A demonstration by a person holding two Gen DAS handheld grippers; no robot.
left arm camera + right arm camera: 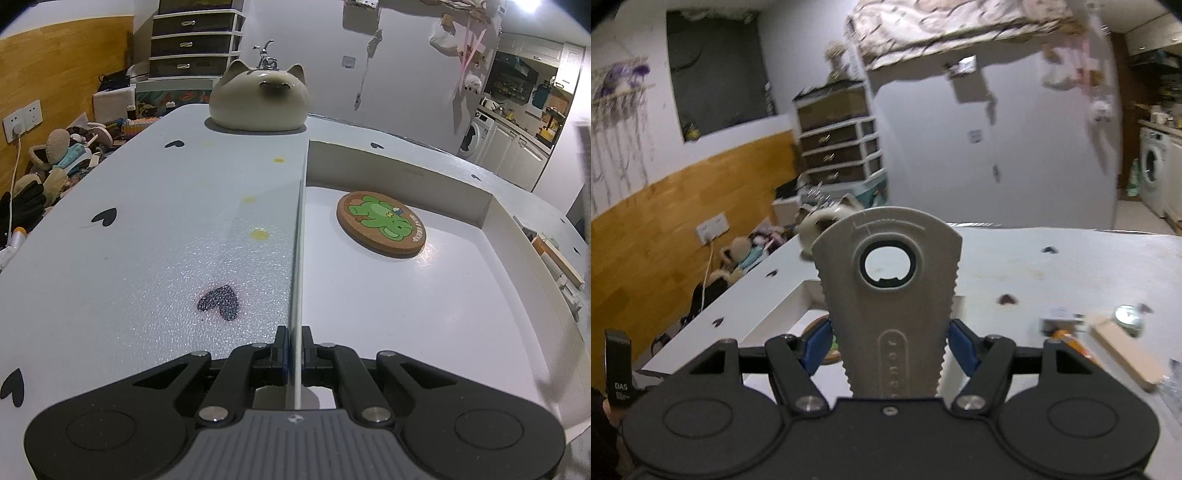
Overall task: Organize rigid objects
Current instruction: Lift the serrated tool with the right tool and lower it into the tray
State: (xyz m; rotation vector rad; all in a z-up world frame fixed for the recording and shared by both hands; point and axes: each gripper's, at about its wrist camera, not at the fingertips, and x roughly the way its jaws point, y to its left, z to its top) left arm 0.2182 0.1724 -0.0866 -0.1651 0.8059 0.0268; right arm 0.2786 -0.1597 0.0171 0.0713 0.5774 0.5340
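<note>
My left gripper [294, 332] is shut on the thin left wall [300, 229] of a shallow white box that lies on the table. A round cork coaster [380, 223] with a green cartoon animal lies flat inside the box, towards its far side. My right gripper [888, 343] is shut on a grey jar-opener tool [886, 258] with toothed edges and a round hole. Its blue pads [816, 347] press on the tool's two sides. The tool is held above the table, near the white box [790, 302]. The right wrist view is blurred by motion.
A cat-shaped ceramic pot [258, 98] stands at the table's far edge behind the box. To the right of the box lie a wooden block [1123, 350], a small round metal piece [1126, 315] and an orange item [1067, 338]. Clutter and a drawer unit [194, 44] fill the floor on the left.
</note>
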